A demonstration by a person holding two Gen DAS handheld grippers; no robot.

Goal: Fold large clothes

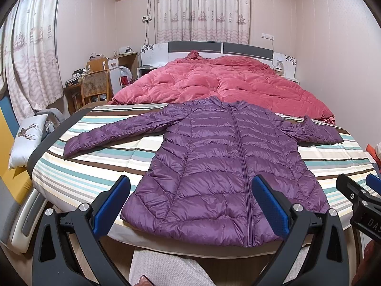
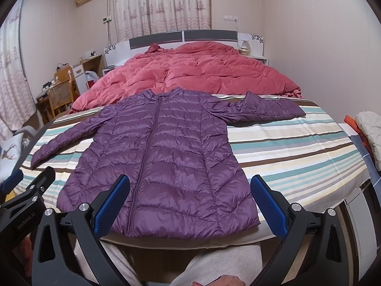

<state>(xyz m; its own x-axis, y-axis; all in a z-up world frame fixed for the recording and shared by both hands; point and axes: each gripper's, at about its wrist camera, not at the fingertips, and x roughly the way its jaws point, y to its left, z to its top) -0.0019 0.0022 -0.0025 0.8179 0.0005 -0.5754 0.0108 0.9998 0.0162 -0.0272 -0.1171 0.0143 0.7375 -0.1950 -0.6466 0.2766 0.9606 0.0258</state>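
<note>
A purple quilted jacket (image 1: pixel 214 157) (image 2: pixel 162 157) lies flat and zipped on the striped bedsheet (image 1: pixel 95 166) (image 2: pixel 297 147), both sleeves spread out to the sides, hem toward me. My left gripper (image 1: pixel 190 190) hovers open above the hem at the foot of the bed, holding nothing. My right gripper (image 2: pixel 190 190) is likewise open and empty over the jacket's lower right part. In the left wrist view the right gripper shows at the right edge (image 1: pixel 359 190); in the right wrist view the left gripper shows at the left edge (image 2: pixel 28 183).
A crumpled red duvet (image 1: pixel 214 83) (image 2: pixel 190 71) covers the far half of the bed up to the headboard (image 1: pixel 214 47). A chair and desk (image 1: pixel 95 85) stand left. A deer-print pillow (image 1: pixel 28 138) lies at the left, folded clothes (image 2: pixel 369 131) at the right. A person's legs (image 1: pixel 166 269) are below.
</note>
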